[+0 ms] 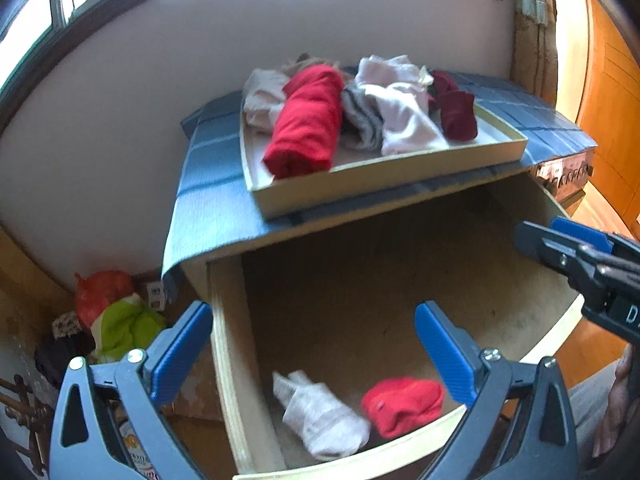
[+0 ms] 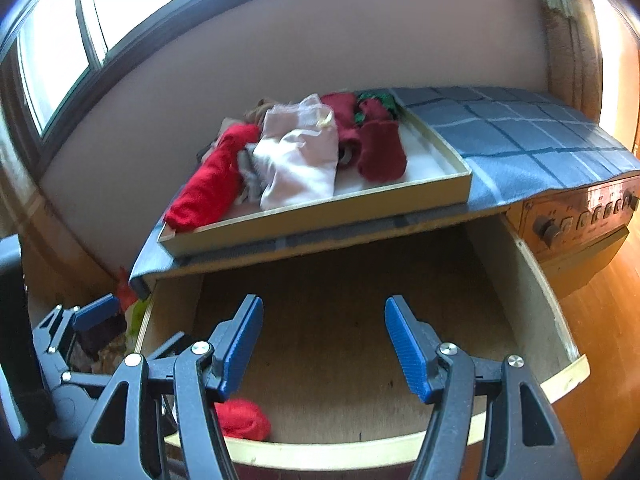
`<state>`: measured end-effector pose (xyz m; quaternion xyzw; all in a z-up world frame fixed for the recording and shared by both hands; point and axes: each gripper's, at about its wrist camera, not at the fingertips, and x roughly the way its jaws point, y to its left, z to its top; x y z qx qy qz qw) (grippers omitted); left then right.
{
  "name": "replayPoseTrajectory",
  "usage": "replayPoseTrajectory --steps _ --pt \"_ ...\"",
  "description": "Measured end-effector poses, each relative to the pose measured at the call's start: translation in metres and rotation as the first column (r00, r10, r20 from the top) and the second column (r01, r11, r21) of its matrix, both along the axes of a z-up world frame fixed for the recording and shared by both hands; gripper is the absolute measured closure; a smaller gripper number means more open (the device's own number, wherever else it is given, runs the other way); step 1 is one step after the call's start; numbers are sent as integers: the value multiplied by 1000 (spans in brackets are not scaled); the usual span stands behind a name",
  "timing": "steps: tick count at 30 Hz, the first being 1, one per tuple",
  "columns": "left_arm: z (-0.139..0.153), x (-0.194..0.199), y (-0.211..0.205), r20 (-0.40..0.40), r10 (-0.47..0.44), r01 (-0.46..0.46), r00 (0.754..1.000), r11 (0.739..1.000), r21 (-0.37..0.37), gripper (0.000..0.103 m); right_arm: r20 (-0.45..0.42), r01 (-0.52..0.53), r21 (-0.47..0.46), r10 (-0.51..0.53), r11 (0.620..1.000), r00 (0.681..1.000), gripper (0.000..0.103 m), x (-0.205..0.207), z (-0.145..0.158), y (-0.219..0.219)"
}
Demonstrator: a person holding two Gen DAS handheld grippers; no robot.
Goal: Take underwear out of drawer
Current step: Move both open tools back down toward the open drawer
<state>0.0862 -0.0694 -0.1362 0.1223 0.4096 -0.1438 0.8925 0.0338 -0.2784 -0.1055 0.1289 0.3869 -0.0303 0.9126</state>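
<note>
Your left hand-held gripper (image 1: 314,356) hangs open and empty just above the drawer's (image 1: 224,360) near corner, where the pale underwear (image 1: 320,416) lies slantwise beside the red piece (image 1: 402,404); your right hand-held gripper (image 2: 324,348), also open, hovers farther off.

Only one mark can be read. A white letter "D" stands on the black body of the right gripper (image 1: 560,244), at the right edge of the left wrist view; the rest of that word is cut off. A small white tag (image 1: 155,293) on the floor and a printed package (image 1: 134,450) by the left gripper carry print too blurry to read.
</note>
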Motion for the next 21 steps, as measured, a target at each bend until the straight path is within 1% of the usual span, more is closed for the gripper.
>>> replayPoseTrajectory --steps 2,5,6,8,9,10,11,13,14,16,19,21 --pt "1 1 12 1 24 -24 1000 1000 3 0 -26 -15 -1 15 1000 1000 37 -1 -3 4" --pt "8 8 36 53 110 -110 993 994 15 0 -68 -42 26 44 999 997 37 1 -10 5" --pt "11 12 44 76 151 -153 986 988 19 0 -83 -53 43 57 998 995 37 2 -12 6" --pt "17 18 60 122 228 -232 966 973 20 0 -125 -88 105 101 991 987 37 9 -19 8" --pt "19 21 66 134 251 -255 959 967 12 0 -147 -113 146 135 983 980 37 14 -23 11" --pt "21 23 72 137 271 -273 953 962 -4 0 -172 -152 198 187 968 967 37 21 -28 15" --pt "21 24 75 134 276 -277 952 961 -14 0 -186 -179 226 222 958 957 37 25 -31 19" --pt "20 26 78 123 272 -272 954 962 -18 0 -230 -248 284 317 926 920 37 36 -38 29" --pt "19 27 79 119 267 -267 956 963 -15 0 -259 -276 322 364 906 895 37 42 -44 34" --pt "18 28 77 107 252 -252 962 968 -11 0 -310 -295 383 423 875 852 37 54 -53 40" --pt "18 27 75 94 230 -229 969 973 -13 0 -374 -305 410 463 860 804 37 63 -64 48" --pt "17 27 73 89 224 -225 970 974 -6 0 -406 -303 446 492 842 771 37 66 -70 53"
